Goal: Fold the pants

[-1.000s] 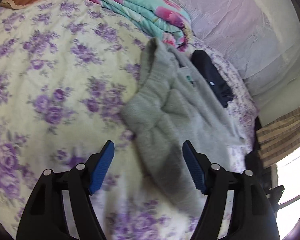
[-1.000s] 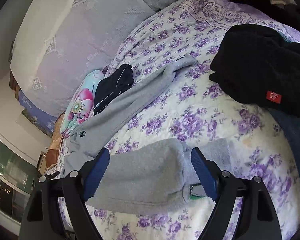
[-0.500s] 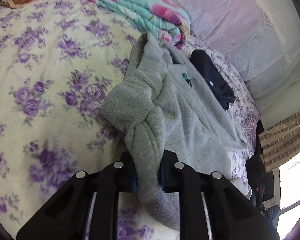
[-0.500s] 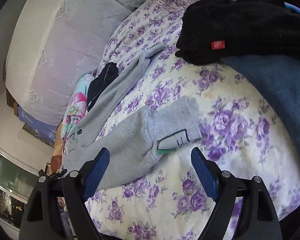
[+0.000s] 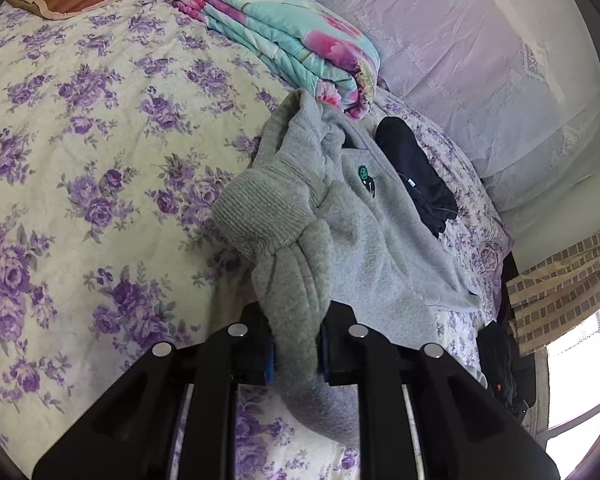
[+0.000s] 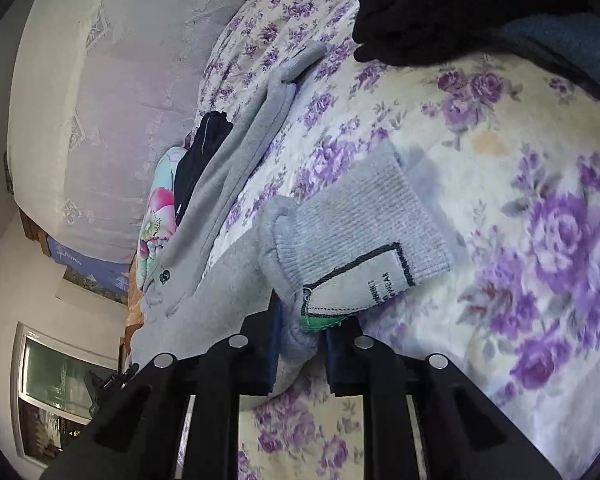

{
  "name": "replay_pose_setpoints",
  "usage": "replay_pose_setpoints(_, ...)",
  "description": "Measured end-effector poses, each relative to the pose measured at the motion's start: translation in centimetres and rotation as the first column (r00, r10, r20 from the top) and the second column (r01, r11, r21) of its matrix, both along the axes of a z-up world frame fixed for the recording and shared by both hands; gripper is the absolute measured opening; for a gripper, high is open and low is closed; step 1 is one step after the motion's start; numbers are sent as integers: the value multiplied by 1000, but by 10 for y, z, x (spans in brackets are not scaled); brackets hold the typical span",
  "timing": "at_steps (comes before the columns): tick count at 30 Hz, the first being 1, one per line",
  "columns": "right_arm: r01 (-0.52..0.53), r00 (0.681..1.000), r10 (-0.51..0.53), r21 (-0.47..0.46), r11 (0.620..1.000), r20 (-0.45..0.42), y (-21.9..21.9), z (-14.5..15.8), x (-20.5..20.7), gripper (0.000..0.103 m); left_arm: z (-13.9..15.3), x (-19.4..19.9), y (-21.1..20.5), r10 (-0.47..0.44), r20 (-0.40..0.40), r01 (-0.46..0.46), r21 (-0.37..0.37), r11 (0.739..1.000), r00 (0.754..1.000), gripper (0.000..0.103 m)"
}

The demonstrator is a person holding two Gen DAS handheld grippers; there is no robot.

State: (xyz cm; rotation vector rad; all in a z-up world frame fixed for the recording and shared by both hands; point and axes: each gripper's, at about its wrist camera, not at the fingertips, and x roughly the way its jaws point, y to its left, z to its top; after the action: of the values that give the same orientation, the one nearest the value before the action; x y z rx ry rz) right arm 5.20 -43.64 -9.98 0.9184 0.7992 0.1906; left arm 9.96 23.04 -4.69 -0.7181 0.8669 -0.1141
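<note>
Pants: grey fleece jogging pants [image 5: 372, 248] with ribbed knit cuffs lie stretched along the bed, one leg running beside the far pillows, the other leg toward the near edge.
Left gripper: black two-finger left gripper [image 5: 296, 346] with blue pads is clamped on a bunched fold of grey fleece; its fingers [image 5: 269, 354] stand narrow, cloth squeezed between them, having just been closing.
Waist end: in the left wrist view a ribbed grey band [image 5: 264, 212] bulges above the pinched fold, and a small green round badge [image 5: 363, 172] shows on the fleece just beyond it.
Right gripper: black right gripper [image 6: 302, 354] with dark blue pads grips the pants at a leg end; its fingers [image 6: 275, 344] have just been closing and now pinch the fleece narrowly.
Leg cuff: the ribbed cuff [image 6: 364, 236] with a stitched rectangular label [image 6: 364, 284] lies flat on the bedspread just ahead of the right gripper.
Bed: cream bedspread printed with purple roses [image 5: 80, 168].
Nearby: a folded turquoise quilt with pink flowers [image 5: 288, 36] touches the pants' far end; a small dark navy garment [image 5: 416, 176] lies along the pants' far side; a black knit garment with a red tag [image 6: 452, 4] rests well apart from the cuff.
</note>
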Motion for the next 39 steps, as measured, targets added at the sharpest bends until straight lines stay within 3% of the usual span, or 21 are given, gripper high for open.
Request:
replay_pose_setpoints(5,-42,989,56,-107,993,135,-2,61,-9,16,15,-31,2,22,35,-23,21,1000,999,15)
replay_pose_setpoints(7,-66,993,80,-153,986,85,-5,57,-12,16,10,-46,-1,20,38,-21,40,999,999,15)
replay_pose_setpoints(10,-111,992,97,-190,975,-82,-8,18,-11,20,-16,-57,-10,9,-29,-6,96,995,1000,18)
replay_pose_setpoints(12,-118,989,101,-164,979,-105,-12,5,-18,21,-33,-60,-9,18,-73,-9,124,992,997,33)
replay_pose_setpoints(14,-83,994,72,-154,985,-79,-20,12,-31,34,-34,-70,-1,30,-51,-25,99,995,998,41)
replay_pose_setpoints(16,-20,999,11,-221,975,-45,-29,30,-43,42,-25,-82,8,54,-26,-51,130,990,998,58)
replay_pose_setpoints(19,39,999,-37,-248,968,13,-42,53,-48,42,-7,-92,14,60,1,-59,225,972,998,60)
replay_pose_setpoints(23,-26,997,40,-201,979,67,-25,65,-23,42,27,-86,-5,6,50,-23,353,935,999,58)
replay_pose_setpoints(24,-42,996,57,-206,978,65,-17,66,-18,42,33,-87,-13,-24,52,1,394,919,998,58)
replay_pose_setpoints(26,-36,995,57,-241,970,80,-2,72,-12,42,42,-88,-22,-14,50,-14,513,858,999,59)
replay_pose_setpoints(27,-16,995,42,-287,958,85,0,76,-14,42,42,-89,-22,1,41,-23,544,839,999,59)
replay_pose_setpoints(28,13,995,21,-341,940,96,1,82,-16,42,42,-91,-17,17,34,-33,548,836,999,58)
replay_pose_setpoints(30,101,991,-53,-430,897,122,-9,92,-27,44,43,-97,-8,33,39,-48,509,860,999,58)
replay_pose_setpoints(32,171,983,-126,-430,886,132,-28,98,-40,46,45,-99,-6,32,55,-54,475,878,998,58)
replay_pose_setpoints(35,87,989,-43,-318,944,142,-26,94,-44,47,46,-89,-19,-19,71,-14,441,897,997,59)
replay_pose_setpoints(39,-82,992,104,-275,958,66,17,62,-21,50,35,-59,-54,-127,60,89,432,897,990,59)
